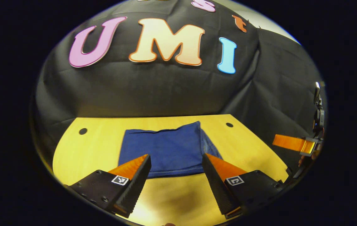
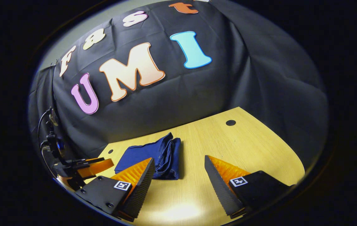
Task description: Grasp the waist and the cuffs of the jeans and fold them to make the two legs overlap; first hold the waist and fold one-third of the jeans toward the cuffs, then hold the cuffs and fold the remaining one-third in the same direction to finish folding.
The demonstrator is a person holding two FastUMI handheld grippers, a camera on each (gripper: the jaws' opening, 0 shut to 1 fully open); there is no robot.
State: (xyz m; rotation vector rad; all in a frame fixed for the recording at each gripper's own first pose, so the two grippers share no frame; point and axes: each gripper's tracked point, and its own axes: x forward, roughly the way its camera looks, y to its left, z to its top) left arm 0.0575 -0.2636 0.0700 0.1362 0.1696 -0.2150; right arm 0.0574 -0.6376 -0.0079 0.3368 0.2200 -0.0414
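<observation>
1. The jeans [image 1: 167,147] are seen folded into a compact blue bundle, laid flat near the middle of the wooden bench [image 1: 81,153].
2. The left gripper [image 1: 175,158] is held above the near edge of the bundle, its jaws spread and nothing gripped.
3. The right gripper [image 2: 178,161] is held over bare bench beside the jeans [image 2: 153,155], its jaws likewise spread and empty.

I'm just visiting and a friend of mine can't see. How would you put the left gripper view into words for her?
Blue jeans, folded into a compact rectangle, lie on a pale wooden table in front of a black cloth wall. The left gripper hangs over the near edge of the jeans with its two fingers spread apart, holding nothing. The right gripper pokes in at the far right.
</observation>
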